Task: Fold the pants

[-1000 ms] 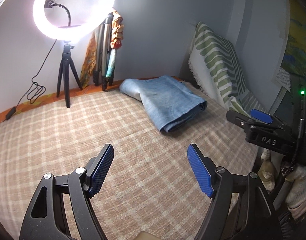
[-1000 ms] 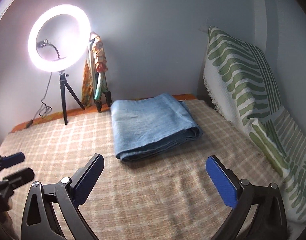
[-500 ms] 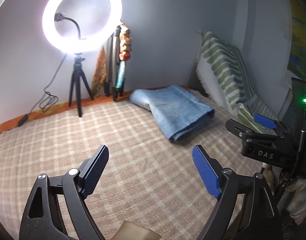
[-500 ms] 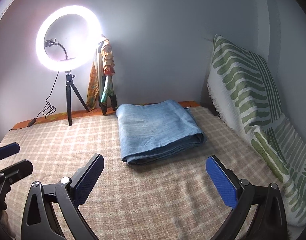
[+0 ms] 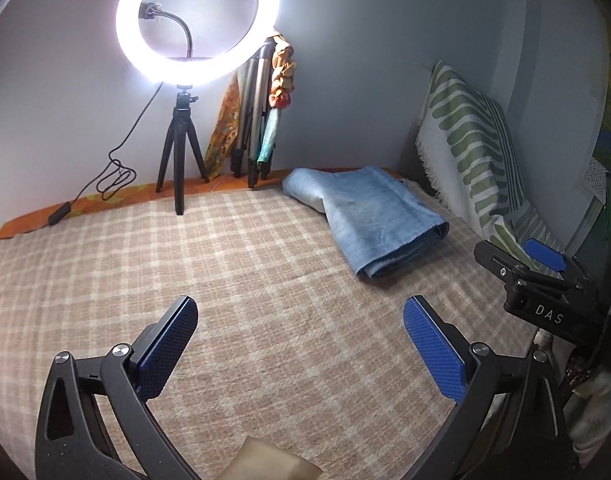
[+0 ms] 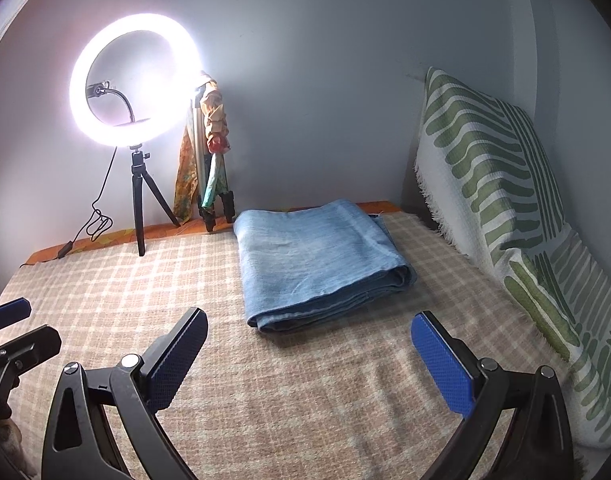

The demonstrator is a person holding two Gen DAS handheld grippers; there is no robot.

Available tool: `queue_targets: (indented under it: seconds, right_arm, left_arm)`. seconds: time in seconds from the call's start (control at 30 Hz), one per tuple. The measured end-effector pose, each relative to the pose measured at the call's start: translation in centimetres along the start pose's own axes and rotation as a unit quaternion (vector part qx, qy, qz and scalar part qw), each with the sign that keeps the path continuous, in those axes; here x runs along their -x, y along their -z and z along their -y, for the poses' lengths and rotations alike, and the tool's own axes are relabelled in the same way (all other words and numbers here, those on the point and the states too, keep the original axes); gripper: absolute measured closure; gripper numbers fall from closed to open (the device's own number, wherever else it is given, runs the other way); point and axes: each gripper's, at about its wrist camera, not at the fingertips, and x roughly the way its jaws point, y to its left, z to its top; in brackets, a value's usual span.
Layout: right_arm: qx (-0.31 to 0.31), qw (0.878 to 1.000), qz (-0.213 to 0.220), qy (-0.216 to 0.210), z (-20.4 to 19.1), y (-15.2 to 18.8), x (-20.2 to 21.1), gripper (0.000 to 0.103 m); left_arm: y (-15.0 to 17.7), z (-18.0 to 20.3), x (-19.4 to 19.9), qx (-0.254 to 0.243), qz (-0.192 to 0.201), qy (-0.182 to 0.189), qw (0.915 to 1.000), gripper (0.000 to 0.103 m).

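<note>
Left wrist view: the left gripper (image 5: 299, 344) hangs low over the checked blanket (image 5: 225, 264), pointing toward the far wall. Its two blue pads (image 5: 433, 354) are spread wide apart and nothing is between them. The right gripper (image 5: 545, 256) shows at the right side of this view, near the folded pants (image 5: 369, 220) — it does not touch them.

From the right wrist view, the right gripper (image 6: 309, 354) is held low too and points straight at the pants (image 6: 317, 264). Its two fingers are wide open and hold nothing. The left gripper (image 6: 9, 328) peeks in at the left edge, well apart from the pants.

One pair of blue pants lies on the blanket (image 6: 345, 392), folded into a neat flat stack, with no gripper touching it. Left of the pants, by the wall, one ring light (image 6: 135, 80) glows on a small black tripod — one more tripod (image 6: 209, 168) with cloth hung on it stands between the light and the pants. Right of the pants, one green and white striped cloth (image 6: 501, 184) leans against the wall.
</note>
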Motion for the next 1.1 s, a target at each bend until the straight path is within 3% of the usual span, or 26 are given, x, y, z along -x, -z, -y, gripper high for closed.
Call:
queue_targets:
  seconds: [1.1]
  right_arm:
    - [0.007,1.0,-0.004,-0.006,-0.75,0.21,-0.29,0.0]
  left_arm:
    - [0.15,0.19,0.17,-0.032,-0.008,-0.014,0.9994,0.001]
